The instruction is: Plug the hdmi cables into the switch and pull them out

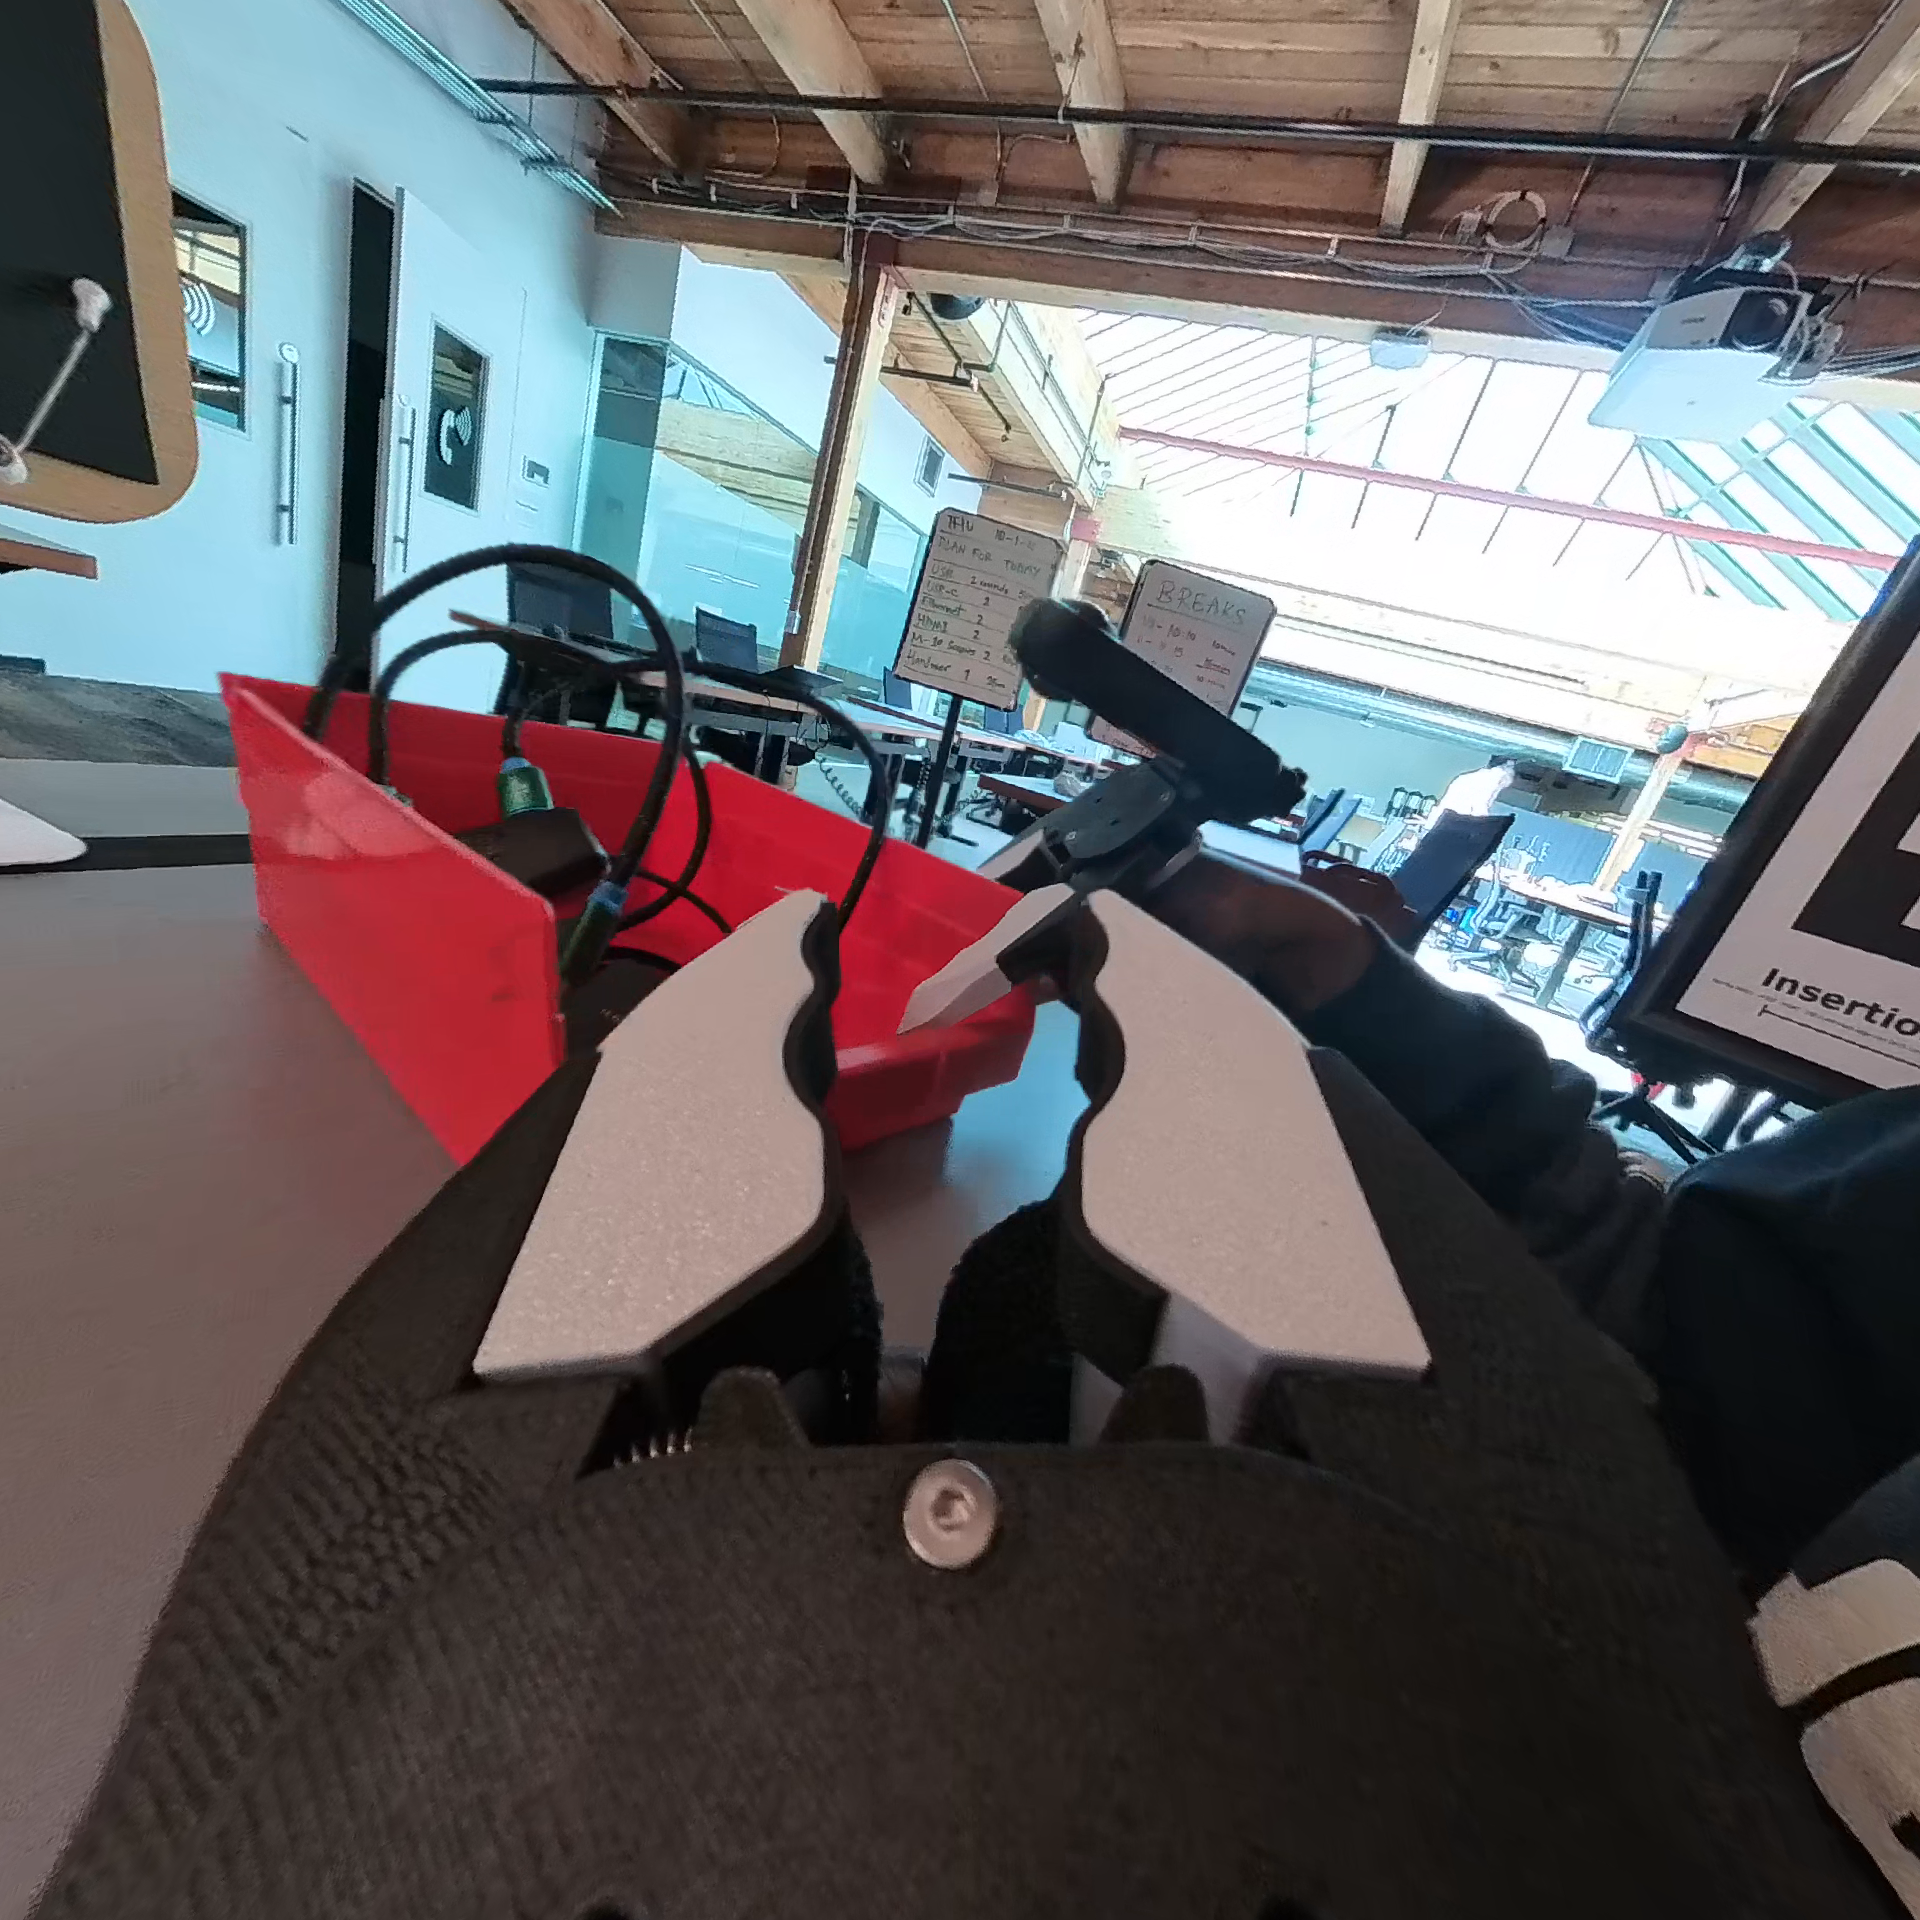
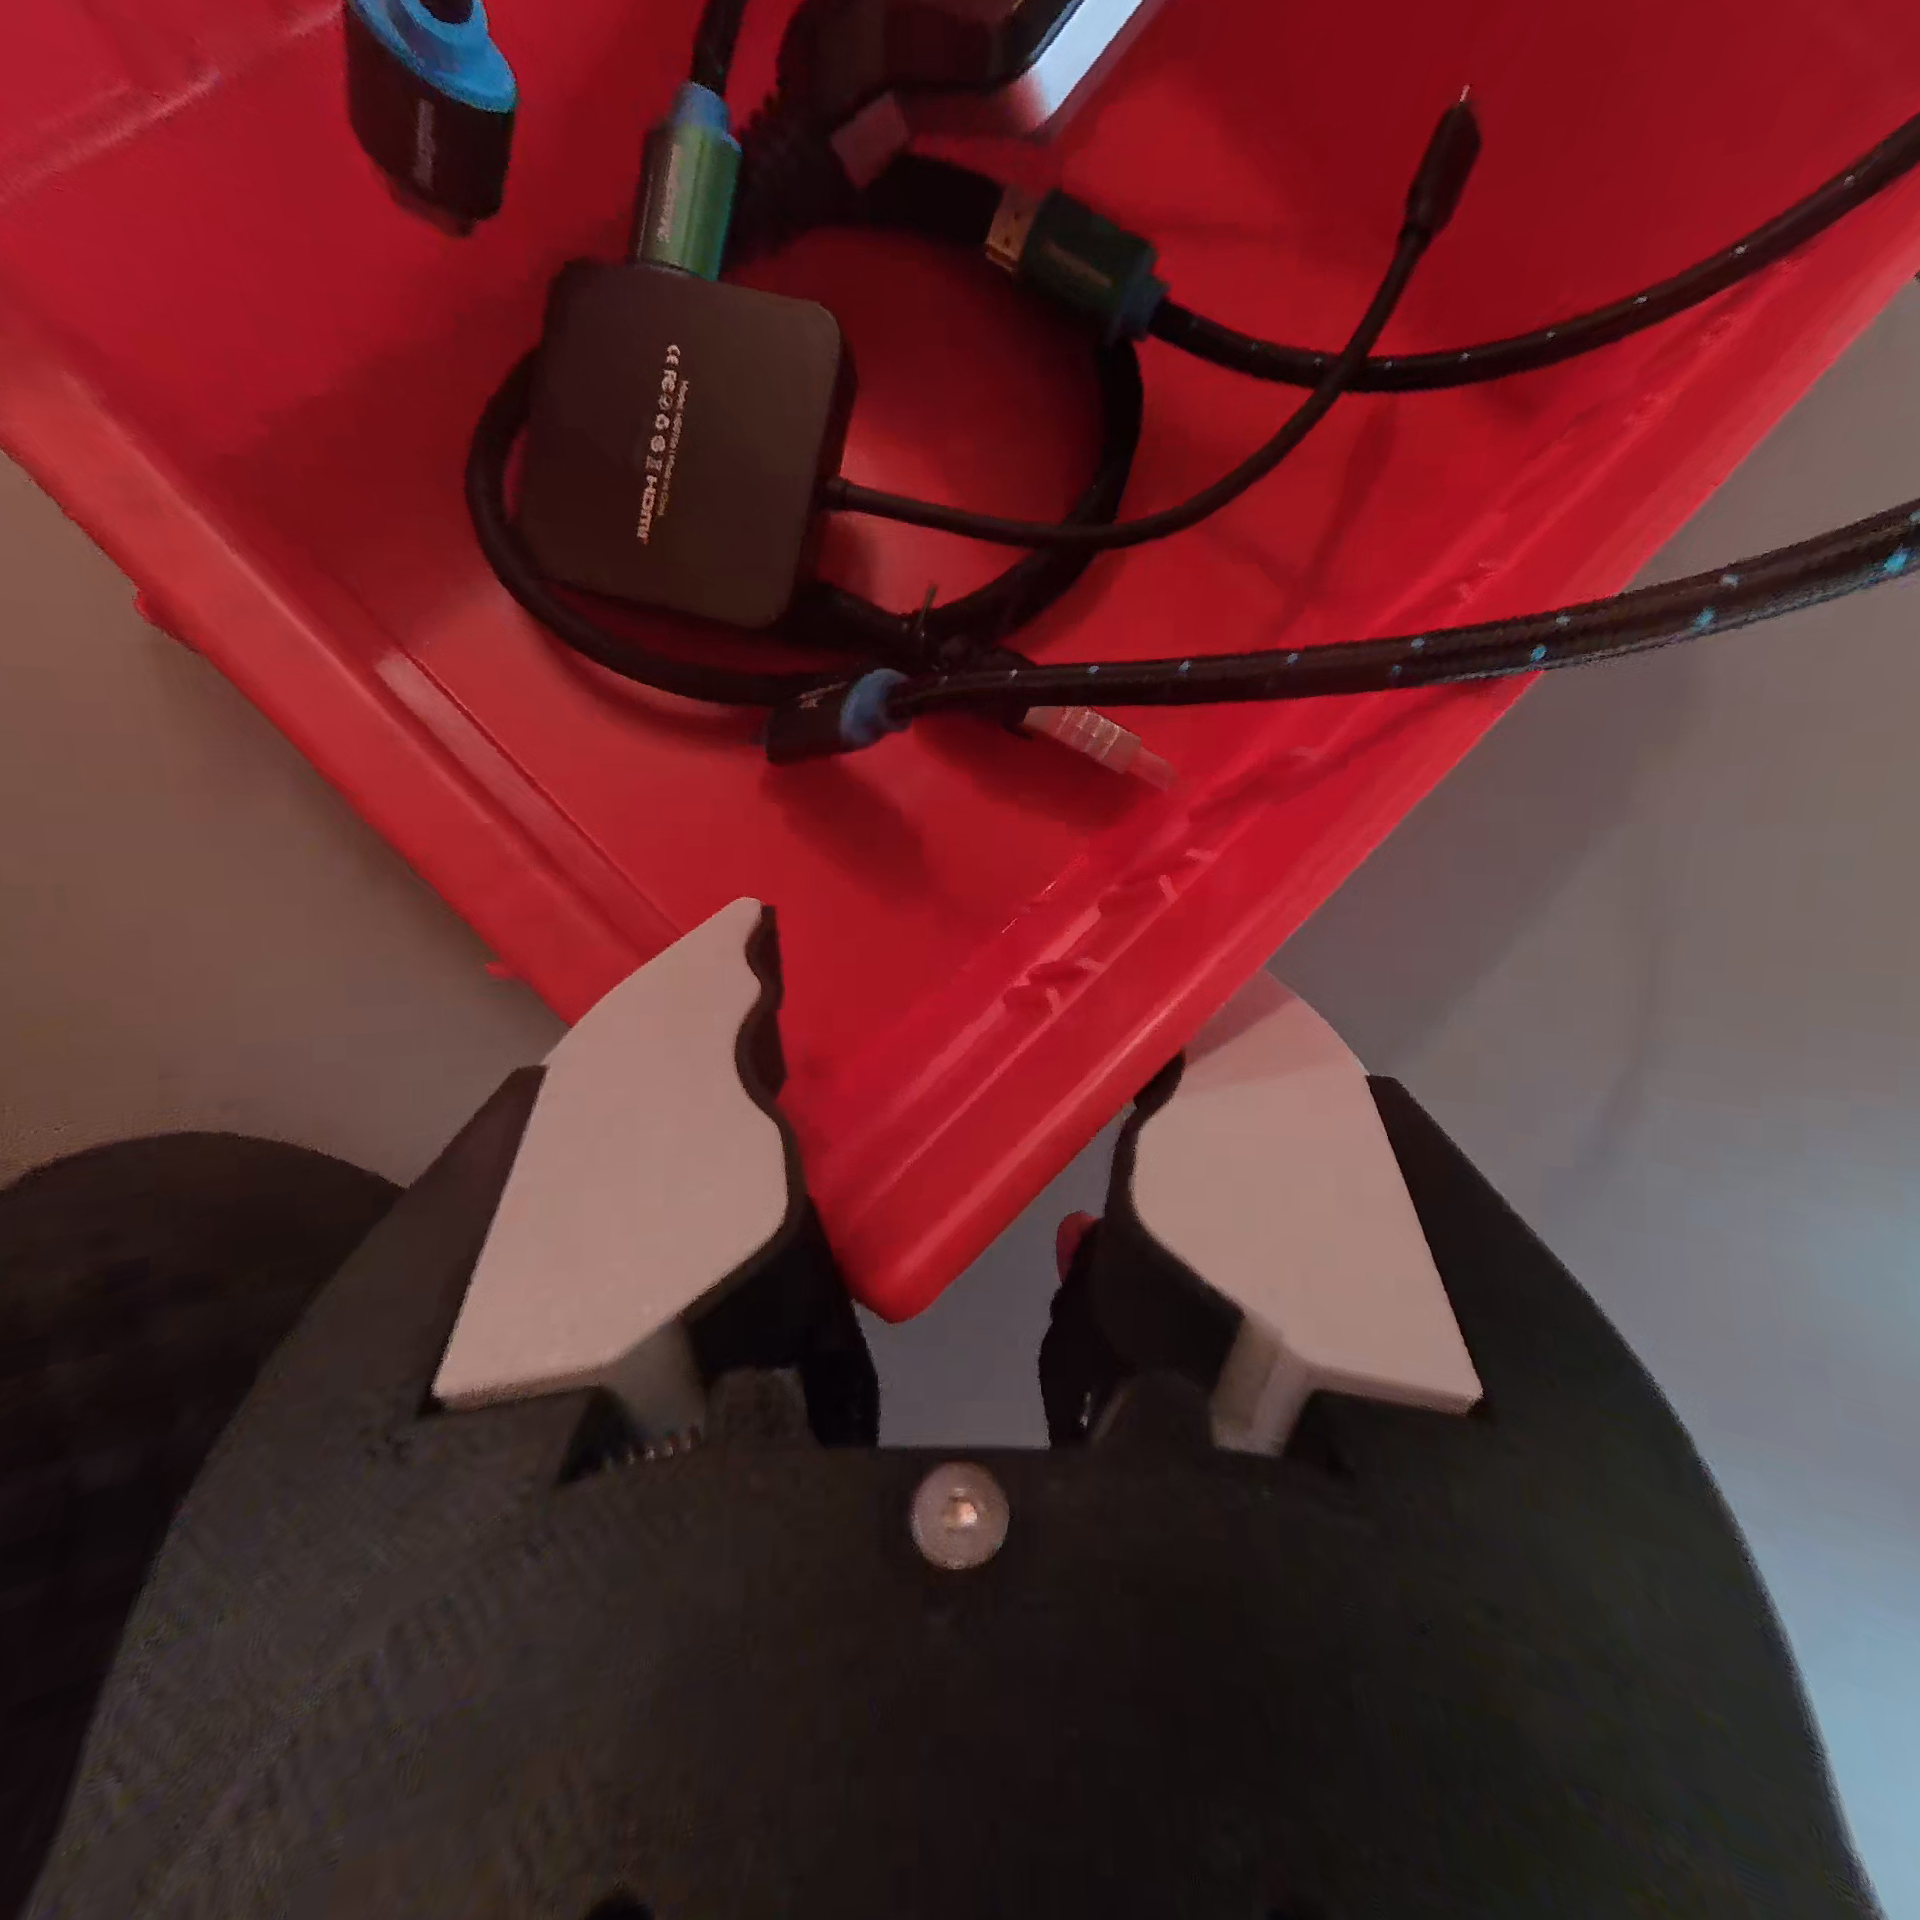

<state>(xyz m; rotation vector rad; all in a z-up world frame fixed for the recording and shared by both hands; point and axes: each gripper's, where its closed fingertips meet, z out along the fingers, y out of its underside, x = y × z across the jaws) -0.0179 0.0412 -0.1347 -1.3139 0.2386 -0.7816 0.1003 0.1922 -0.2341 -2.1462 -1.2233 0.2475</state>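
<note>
Switch point(image 2: 681, 442): a flat black box with rounded corners, lying on the floor of the red tray point(image 2: 1195, 935), toward its far side in the right wrist view. A green-collared plug point(image 2: 686, 187) sits in the switch's far edge; a thin black lead point(image 2: 1226, 488) leaves its right edge. Just right of the switch a second green plug point(image 2: 1081, 255) lies loose, metal tip bare, apart from the box. A blue-collared plug point(image 2: 847, 717) lies near the switch's near corner, its braided cable point(image 2: 1455, 649) running right over the tray rim. Another blue-collared plug point(image 2: 431, 114) lies at far left.

In the left wrist view the switch point(image 1: 535, 847) rests behind the tray's left wall point(image 1: 416, 935), with cables point(image 1: 623, 665) looping above the rim.

Right tongs point(image 2: 966, 1023): apart, empty, straddling the tray's near corner, one finger inside the rim and one outside. Seen from the left, the right tongs point(image 1: 977, 961) dip into the tray's right end.

Left tongs point(image 1: 956, 935): apart, empty, low over the grey bench point(image 1: 156, 1143), near the tray and aimed at it.

Beyond: two whiteboards point(image 1: 987, 613) on stands and a ceiling projector point(image 1: 1714, 353).
</note>
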